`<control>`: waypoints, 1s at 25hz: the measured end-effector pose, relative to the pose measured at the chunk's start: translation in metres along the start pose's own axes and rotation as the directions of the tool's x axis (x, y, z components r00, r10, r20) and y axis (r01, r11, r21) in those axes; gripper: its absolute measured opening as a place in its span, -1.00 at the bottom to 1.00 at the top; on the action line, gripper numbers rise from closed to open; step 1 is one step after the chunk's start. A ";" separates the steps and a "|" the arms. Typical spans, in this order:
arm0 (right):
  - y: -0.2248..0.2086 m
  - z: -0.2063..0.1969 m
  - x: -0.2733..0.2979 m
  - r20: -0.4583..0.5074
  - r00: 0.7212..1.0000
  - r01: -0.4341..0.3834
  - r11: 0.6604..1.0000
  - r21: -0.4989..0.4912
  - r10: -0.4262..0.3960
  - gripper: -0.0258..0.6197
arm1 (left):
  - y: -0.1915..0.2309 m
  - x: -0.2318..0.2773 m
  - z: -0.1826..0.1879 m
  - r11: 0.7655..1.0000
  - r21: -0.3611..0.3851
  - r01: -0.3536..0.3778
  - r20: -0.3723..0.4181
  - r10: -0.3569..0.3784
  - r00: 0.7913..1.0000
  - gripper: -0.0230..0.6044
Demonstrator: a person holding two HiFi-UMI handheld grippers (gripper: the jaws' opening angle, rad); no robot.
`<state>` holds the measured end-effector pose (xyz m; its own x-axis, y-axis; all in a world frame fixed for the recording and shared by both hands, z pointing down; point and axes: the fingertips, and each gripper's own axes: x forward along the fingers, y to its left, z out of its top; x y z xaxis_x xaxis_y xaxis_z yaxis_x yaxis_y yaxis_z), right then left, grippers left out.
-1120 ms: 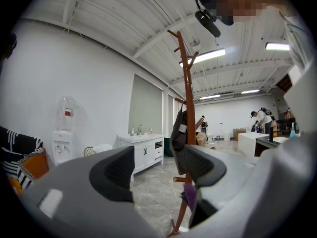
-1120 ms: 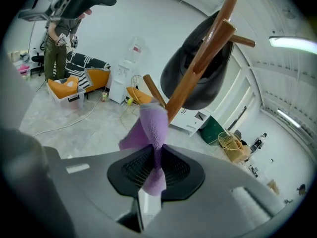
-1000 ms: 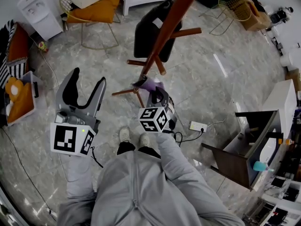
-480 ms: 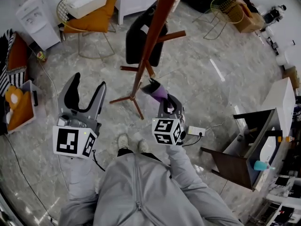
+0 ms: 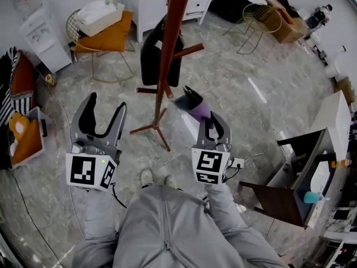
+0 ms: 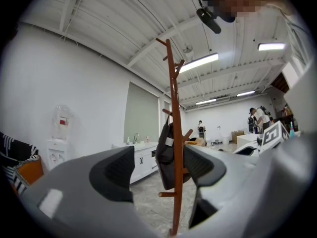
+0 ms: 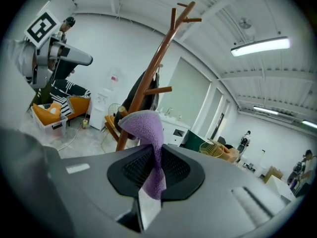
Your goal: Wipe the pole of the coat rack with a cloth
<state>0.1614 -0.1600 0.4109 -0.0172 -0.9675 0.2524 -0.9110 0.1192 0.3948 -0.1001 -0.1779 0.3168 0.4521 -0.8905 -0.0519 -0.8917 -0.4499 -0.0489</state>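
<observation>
The right gripper is pinching a purple cloth. Its jaws are pressing together on the lower fold, and the free end is standing up and curling over just ahead of the jaw tips. The left gripper is holding nothing, its jaws spread wide with only air between them.

Ahead of both sets of jaws the brown pole of the coat rack is rising from its splayed feet on the marble floor. From the head view the cloth is hanging near the lower pole, off to the left of the right jaws. A gap is showing between the two, so wiping contact is probably not happening now. In the left gripper view the pole is standing in line with the gap between the open jaws, well beyond their tips.

To wipe well, the right jaws need to be carrying the loose fold onto the wood, not the jaw tips. They should be pressing it sideways so it wraps partway round, then sliding along the shaft in long strokes. The pegs will be interrupting those strokes. A black coat is hanging on the pole's far side and could snag the cloth. The open left jaws could be closing on the pole to steady it.
</observation>
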 end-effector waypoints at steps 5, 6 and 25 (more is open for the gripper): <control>-0.022 0.026 -0.014 0.069 0.997 0.036 0.999 0.021 -0.038 -0.79 | -0.004 -0.002 0.009 1.000 0.014 -0.006 0.014 0.006 1.000 0.16; -0.026 0.030 -0.016 0.083 0.996 0.044 0.999 0.020 -0.045 -0.79 | -0.004 -0.002 0.010 1.000 0.017 -0.008 0.016 0.008 1.000 0.16; -0.090 0.086 -0.062 0.292 0.947 0.045 0.953 0.301 -0.137 -0.79 | -0.010 -0.009 0.022 0.999 0.033 -0.038 0.048 0.036 0.998 0.16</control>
<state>0.2096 -0.1301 0.2839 -0.0118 -0.9973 -0.0731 -0.9926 0.0028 0.1215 -0.0942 -0.1640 0.2954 0.4199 -0.9019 -0.1011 -0.9070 -0.4134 -0.0798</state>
